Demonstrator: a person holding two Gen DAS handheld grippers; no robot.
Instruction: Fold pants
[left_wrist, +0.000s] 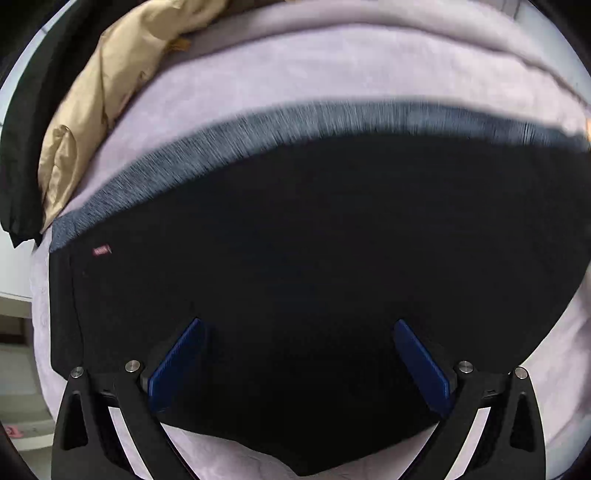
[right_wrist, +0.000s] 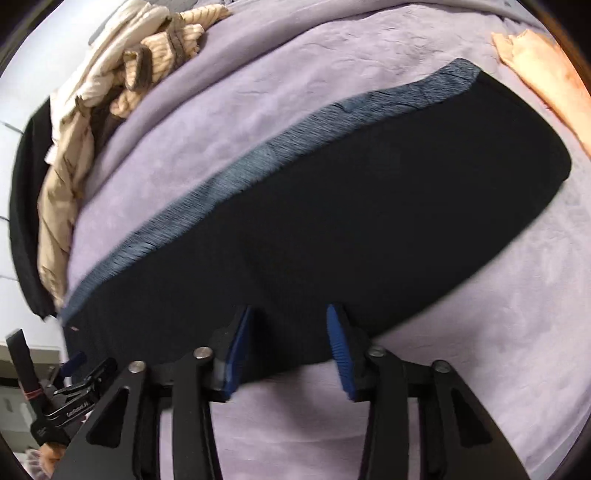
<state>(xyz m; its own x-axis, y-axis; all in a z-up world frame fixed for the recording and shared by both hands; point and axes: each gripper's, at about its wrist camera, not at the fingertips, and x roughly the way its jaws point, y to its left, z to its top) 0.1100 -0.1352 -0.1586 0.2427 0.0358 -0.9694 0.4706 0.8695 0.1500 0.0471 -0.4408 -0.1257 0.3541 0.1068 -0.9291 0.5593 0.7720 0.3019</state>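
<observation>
The black pants (left_wrist: 314, 258) lie flat on the lilac blanket (left_wrist: 332, 74), already folded into a compact slab, with the grey ribbed waistband (left_wrist: 258, 125) along the far edge from 9 to 3 o'clock. The left gripper (left_wrist: 299, 365) hovers low over the near edge at 6 o'clock, its blue pads (left_wrist: 177, 365) spread wide with nothing between them. The right gripper (right_wrist: 291, 354) sits at the near hem at 6 o'clock in its own view, fingers parted more narrowly, also holding nothing.

My judgement: the next fold calls for both tools to pinch the near edge through all layers, well apart from each other, then lift together and carry it evenly toward the waistband so the slab does not skew.

Count: one pair of pants, one waistband, two grippers, one small pink label (left_wrist: 101, 251) at 9 o'clock, one tan garment (left_wrist: 92, 110) at 10 o'clock, one heap of cream knitwear (right_wrist: 147, 55) at 11 o'clock
</observation>
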